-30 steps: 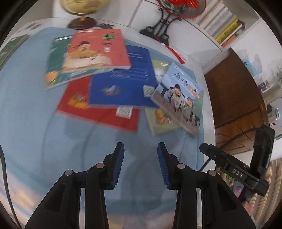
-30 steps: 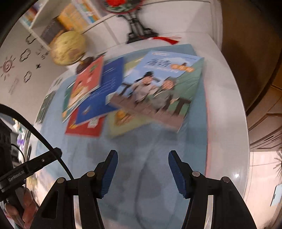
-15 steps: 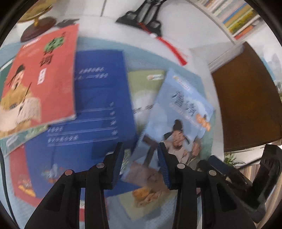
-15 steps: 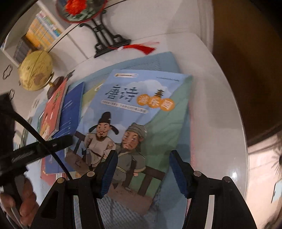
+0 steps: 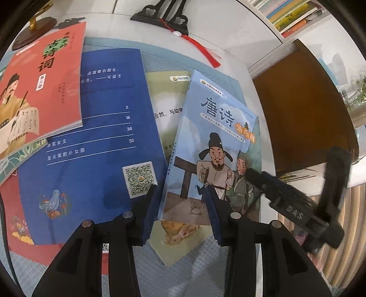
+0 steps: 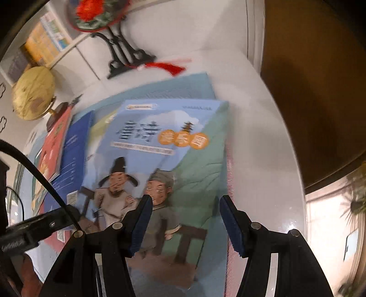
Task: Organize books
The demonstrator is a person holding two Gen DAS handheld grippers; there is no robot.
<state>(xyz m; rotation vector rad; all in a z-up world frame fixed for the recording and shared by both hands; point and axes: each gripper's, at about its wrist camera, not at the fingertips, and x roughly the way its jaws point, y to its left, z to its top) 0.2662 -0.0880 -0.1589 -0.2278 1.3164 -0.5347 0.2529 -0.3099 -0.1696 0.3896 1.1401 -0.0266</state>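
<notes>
Several books lie overlapped on a blue mat. A light-blue book with two cartoon men (image 5: 215, 146) lies on top at the right, also in the right wrist view (image 6: 160, 160). Left of it lie a dark-blue book (image 5: 96, 141), a red-orange book (image 5: 39, 84) and a pale green book (image 5: 167, 102) underneath. My left gripper (image 5: 181, 214) is open, its fingers straddling the light-blue book's near left corner. My right gripper (image 6: 186, 224) is open, low over the same book's near right part. The right gripper also shows in the left wrist view (image 5: 295, 205).
A black fan stand with a red tassel (image 5: 169, 16) and a globe (image 6: 34, 93) stand at the table's back. A bookshelf (image 5: 290, 13) is behind. The white table's right edge (image 6: 292, 160) drops off to a dark wooden floor.
Both grippers have moved forward and down from the mat's near part onto the light-blue book. Both stay open. The books have not moved.
</notes>
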